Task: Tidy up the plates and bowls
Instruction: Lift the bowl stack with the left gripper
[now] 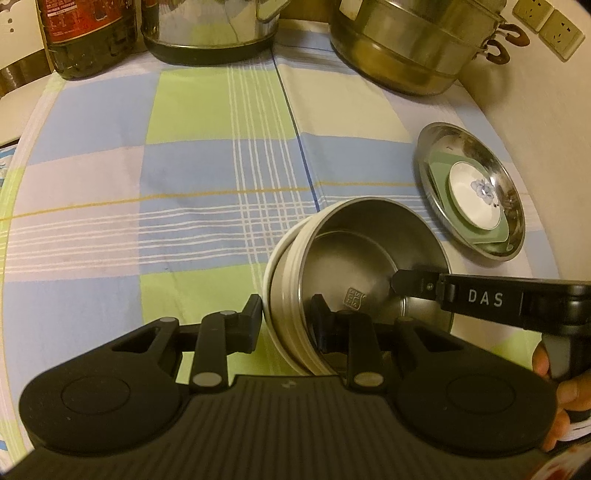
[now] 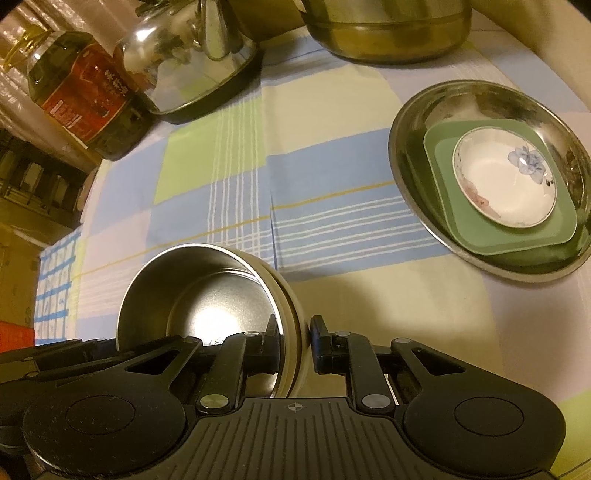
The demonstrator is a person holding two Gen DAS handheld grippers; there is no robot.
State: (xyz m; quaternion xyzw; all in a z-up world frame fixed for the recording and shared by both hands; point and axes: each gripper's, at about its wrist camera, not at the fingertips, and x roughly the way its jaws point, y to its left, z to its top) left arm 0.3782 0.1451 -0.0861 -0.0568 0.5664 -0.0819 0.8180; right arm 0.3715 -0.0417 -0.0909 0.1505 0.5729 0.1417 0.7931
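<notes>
A steel bowl [image 1: 354, 258] with a cream outer wall hangs tilted over the checked cloth, held from two sides. My left gripper [image 1: 286, 317] is shut on its near-left wall, one finger inside and one outside. My right gripper [image 2: 295, 336] is shut on the opposite wall of the bowl [image 2: 207, 295]; in the left wrist view its inner finger [image 1: 410, 282] reaches into the bowl from the right. Further right lies a steel plate [image 2: 406, 177] holding a green square plate [image 2: 443, 184] and a small white flowered dish [image 2: 506, 181].
At the back of the checked tablecloth [image 1: 184, 184] stand an oil bottle [image 1: 85, 37], a shiny steel kettle [image 1: 210, 29] and a big steel steamer pot [image 1: 413, 48]. Wall sockets [image 1: 546, 26] are at the far right. A person's hand [image 1: 569, 391] grips the right tool.
</notes>
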